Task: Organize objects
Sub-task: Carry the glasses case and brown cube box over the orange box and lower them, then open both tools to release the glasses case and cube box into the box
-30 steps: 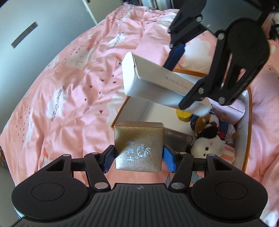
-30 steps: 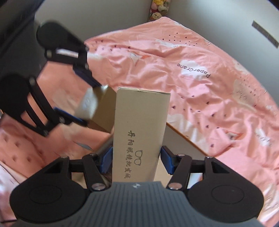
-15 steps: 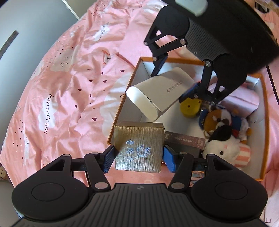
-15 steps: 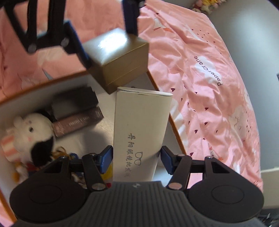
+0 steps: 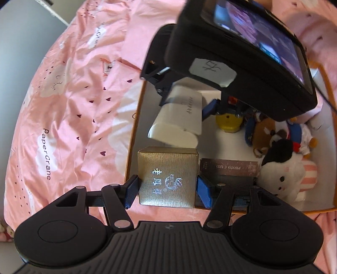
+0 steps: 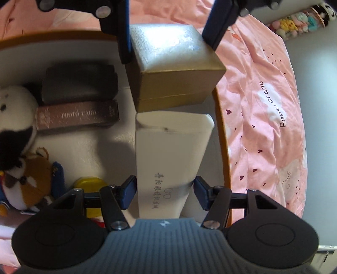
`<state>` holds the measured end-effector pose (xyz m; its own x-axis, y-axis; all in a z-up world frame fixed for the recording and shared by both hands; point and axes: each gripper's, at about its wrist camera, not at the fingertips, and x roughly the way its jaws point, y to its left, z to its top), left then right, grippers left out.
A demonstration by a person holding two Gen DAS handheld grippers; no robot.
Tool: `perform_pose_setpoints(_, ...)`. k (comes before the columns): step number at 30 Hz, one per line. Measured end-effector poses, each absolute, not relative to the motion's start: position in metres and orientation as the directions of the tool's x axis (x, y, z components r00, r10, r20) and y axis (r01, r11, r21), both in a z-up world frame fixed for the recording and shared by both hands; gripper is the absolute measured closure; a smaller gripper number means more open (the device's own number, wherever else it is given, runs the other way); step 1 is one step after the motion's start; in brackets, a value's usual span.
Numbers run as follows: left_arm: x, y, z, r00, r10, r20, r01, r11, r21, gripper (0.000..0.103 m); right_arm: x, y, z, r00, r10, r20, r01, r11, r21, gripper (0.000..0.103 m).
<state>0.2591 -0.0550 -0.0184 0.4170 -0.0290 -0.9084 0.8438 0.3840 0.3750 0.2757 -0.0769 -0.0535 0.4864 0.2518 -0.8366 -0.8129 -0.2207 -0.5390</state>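
Observation:
My left gripper (image 5: pixel 167 187) is shut on a gold box (image 5: pixel 167 177) and holds it above the near left corner of an orange-rimmed white storage box (image 5: pixel 131 134). My right gripper (image 6: pixel 165 195) is shut on a long white glasses box (image 6: pixel 168 160), tilted down inside the storage box along its wall. In the left wrist view the white box (image 5: pixel 179 118) hangs just beyond the gold box. In the right wrist view the gold box (image 6: pixel 174 69) sits right over the white box's far end; I cannot tell if they touch.
Inside the storage box lie a brown card box (image 5: pixel 229 166), a dark case (image 6: pixel 80 84), a yellow round tin (image 5: pixel 228 123) and plush toys (image 5: pixel 280 160). Pink bedding (image 5: pixel 63 105) surrounds the storage box (image 6: pixel 223 147). More plush toys (image 6: pixel 299 19) line a far wall.
My right gripper has swung down into the storage box with the white box. My left gripper has moved over the storage box's corner, the gold box still in it.

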Motion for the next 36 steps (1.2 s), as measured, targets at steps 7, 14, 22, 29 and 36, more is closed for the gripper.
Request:
perform_pose_setpoints(7, 0.263, -0.058, -0.030, 0.416, -0.001, -0.909, 0.853, 0.347, 0.390, 0.035, 0.285, -0.083, -0.061, 0.459, 0.294, -0.838, -0.817, -0.230, -0.528, 0.043)
perform_pose_setpoints(14, 0.266, -0.062, -0.032, 0.407, 0.002, -0.914, 0.850, 0.365, 0.379, 0.035, 0.295, -0.091, -0.065, 0.490, 0.284, -0.824, -0.820, -0.171, -0.546, 0.054)
perform_pose_setpoints(22, 0.265, -0.066, -0.024, 0.395, -0.048, -0.917, 0.848, 0.404, 0.344, 0.035, 0.299, -0.106, -0.034, 0.460, 0.324, -0.826, -0.871, -0.016, -0.491, 0.062)
perform_pose_setpoints(29, 0.259, -0.086, -0.021, 0.340, -0.136, -0.930, 0.881, 0.393, 0.265, 0.035, 0.294, -0.129, -0.004, 0.399, 0.368, -0.840, -0.917, 0.140, -0.374, 0.062)
perform_pose_setpoints(36, 0.258, -0.110, -0.046, 0.257, -0.127, -0.958, 0.919, 0.338, 0.202, 0.035, 0.283, -0.146, 0.001, 0.391, 0.385, -0.836, -0.916, 0.251, -0.312, 0.062)
